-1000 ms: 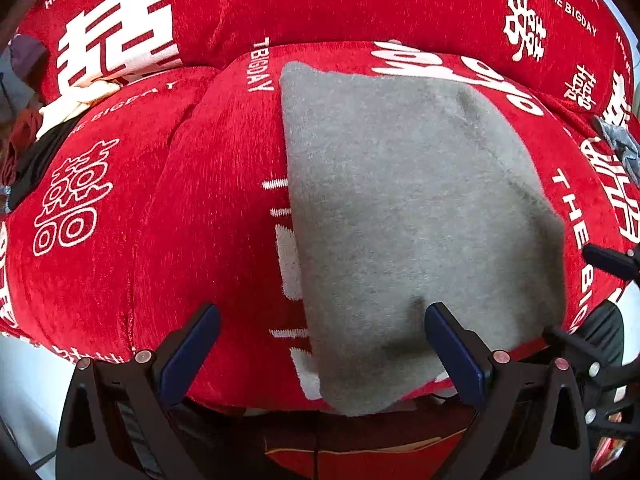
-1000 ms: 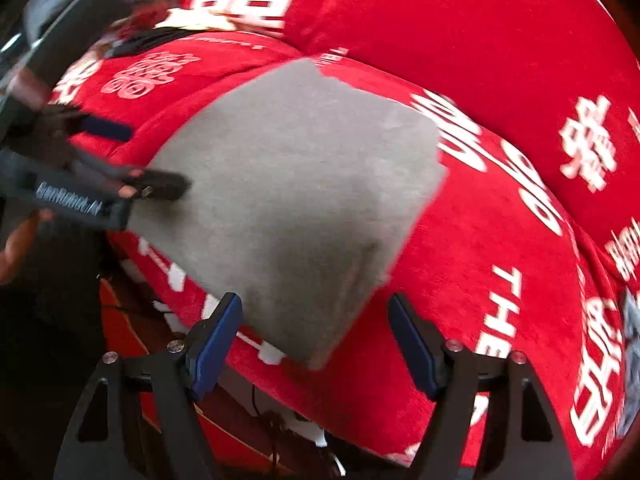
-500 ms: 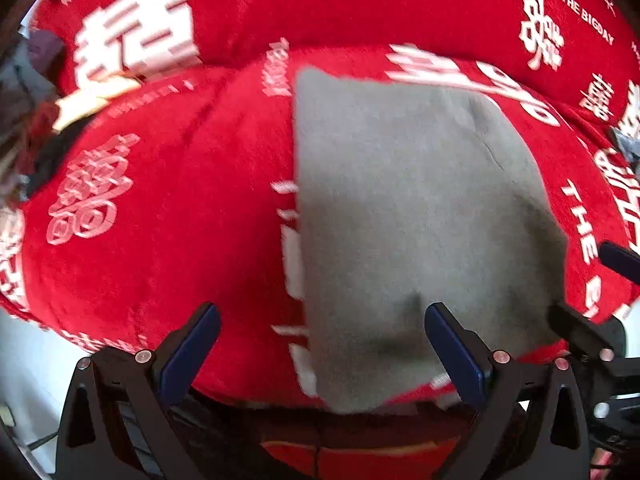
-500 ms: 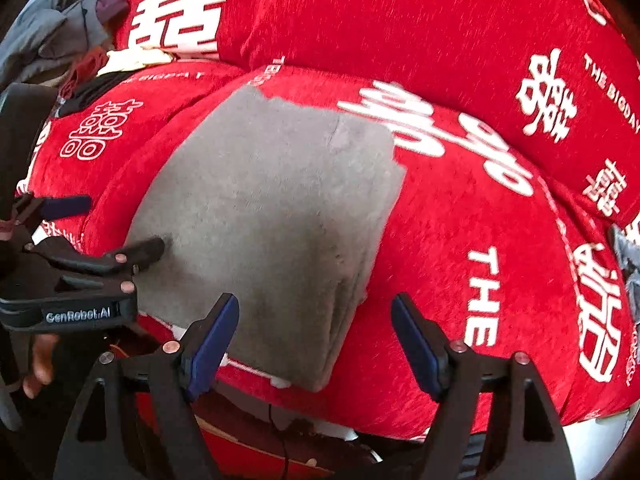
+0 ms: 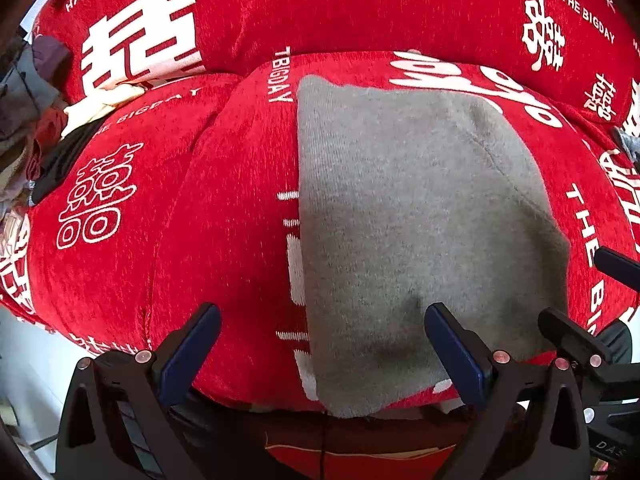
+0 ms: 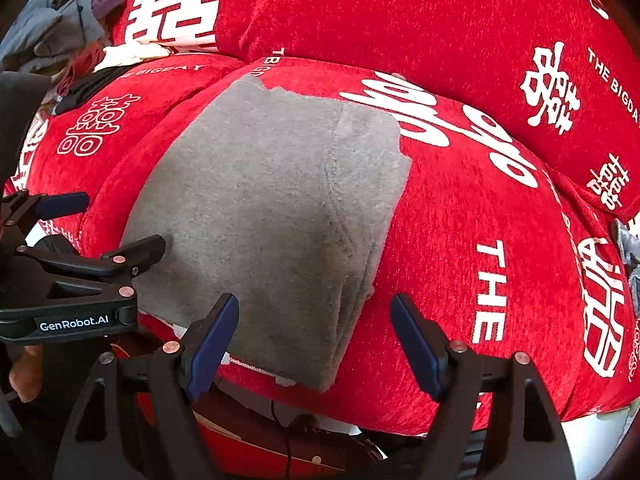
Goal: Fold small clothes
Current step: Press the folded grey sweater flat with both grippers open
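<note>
Steadied after a blurred swing, the right gripper (image 6: 314, 344) and left gripper (image 5: 322, 354) both hover wide open over the folded grey cloth (image 5: 416, 232) (layers stacked) at the front edge of the red sofa cushion (image 5: 224, 220).

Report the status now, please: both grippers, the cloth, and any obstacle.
Left gripper open, right gripper open, both empty. Grey cloth lies folded on the red sofa, front edge overhanging. Nothing blocks it.

Folded garment (image 5: 420, 220) on sofa seat cushion (image 5: 232, 220), clothes pile (image 5: 28, 120) far left
</note>
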Demonstrator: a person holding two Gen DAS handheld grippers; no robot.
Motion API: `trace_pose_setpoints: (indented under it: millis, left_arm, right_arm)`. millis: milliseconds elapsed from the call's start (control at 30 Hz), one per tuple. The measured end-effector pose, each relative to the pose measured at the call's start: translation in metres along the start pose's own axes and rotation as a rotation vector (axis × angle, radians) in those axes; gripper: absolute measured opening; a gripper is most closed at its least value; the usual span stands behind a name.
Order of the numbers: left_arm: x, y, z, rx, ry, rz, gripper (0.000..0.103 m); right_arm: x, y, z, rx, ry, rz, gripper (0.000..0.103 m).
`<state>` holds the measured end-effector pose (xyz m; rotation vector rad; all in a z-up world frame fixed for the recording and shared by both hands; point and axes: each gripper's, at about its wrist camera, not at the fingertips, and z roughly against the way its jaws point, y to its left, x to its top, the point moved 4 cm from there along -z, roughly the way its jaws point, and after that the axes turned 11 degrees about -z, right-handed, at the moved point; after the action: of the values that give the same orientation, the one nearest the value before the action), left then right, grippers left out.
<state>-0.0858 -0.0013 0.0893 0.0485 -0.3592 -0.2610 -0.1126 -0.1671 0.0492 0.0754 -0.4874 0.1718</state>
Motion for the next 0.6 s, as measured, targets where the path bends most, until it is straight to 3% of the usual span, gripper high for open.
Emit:
trace_pose_setpoints:
  millis: [600]
  left_arm:
    - [0.012,0.005,-0.001,0.051,-0.02,0.007,0.102]
  right_arm:
    - [0.014,-0.005,-0.008,-0.031,0.012,0.009,0.081]
